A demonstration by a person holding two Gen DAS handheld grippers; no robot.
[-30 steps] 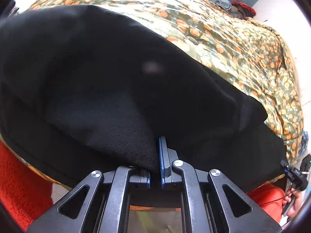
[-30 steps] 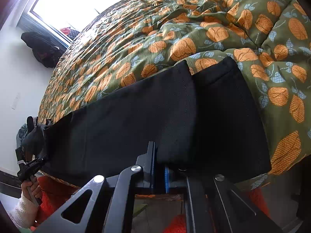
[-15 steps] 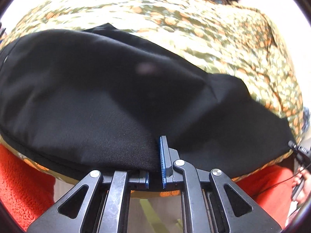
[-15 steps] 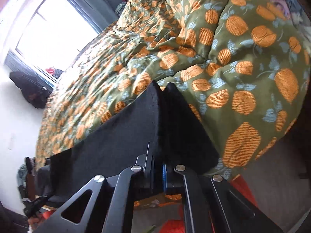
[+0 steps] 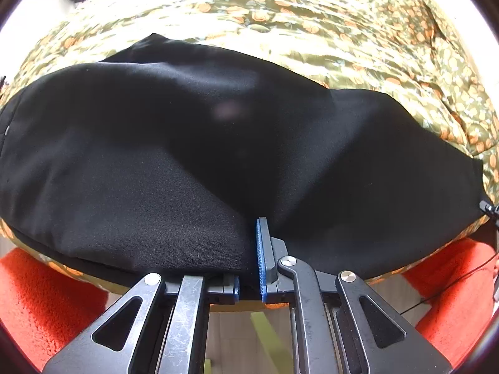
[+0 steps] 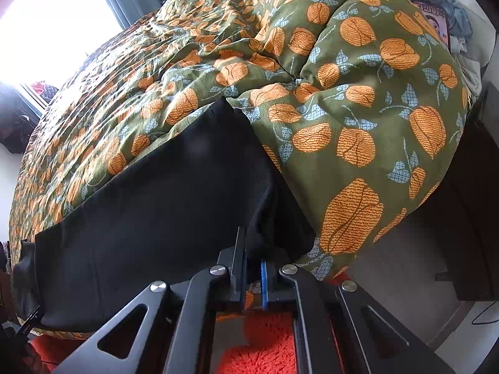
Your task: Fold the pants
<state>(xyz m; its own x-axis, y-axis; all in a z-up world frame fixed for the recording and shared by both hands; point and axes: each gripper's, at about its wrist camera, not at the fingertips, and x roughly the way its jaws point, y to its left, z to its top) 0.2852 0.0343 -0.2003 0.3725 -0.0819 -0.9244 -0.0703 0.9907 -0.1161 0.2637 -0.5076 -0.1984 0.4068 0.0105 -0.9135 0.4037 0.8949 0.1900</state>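
Note:
Black pants (image 5: 199, 143) lie stretched along the near edge of a bed with a green and orange floral duvet (image 5: 327, 21). My left gripper (image 5: 249, 249) is shut on the near edge of the pants at the waist end; the cloth drapes over its left finger. My right gripper (image 6: 252, 258) is shut on the pants (image 6: 162, 205) at the leg-hem end, with a fold of cloth bunched between the blue pads. The other gripper shows small at the far edge of each view.
The duvet (image 6: 358, 99) bulges high to the right of the hems. An orange shaggy rug (image 6: 265, 342) lies on the floor below the bed edge. A window (image 6: 46, 15) is at the far left, and clothes are piled at the room's edges.
Both grippers have pulled the pants' near edge toward me and lower. The lifted waist layer has sunk flatter onto the bed. The right view has swung right toward the duvet bulge.

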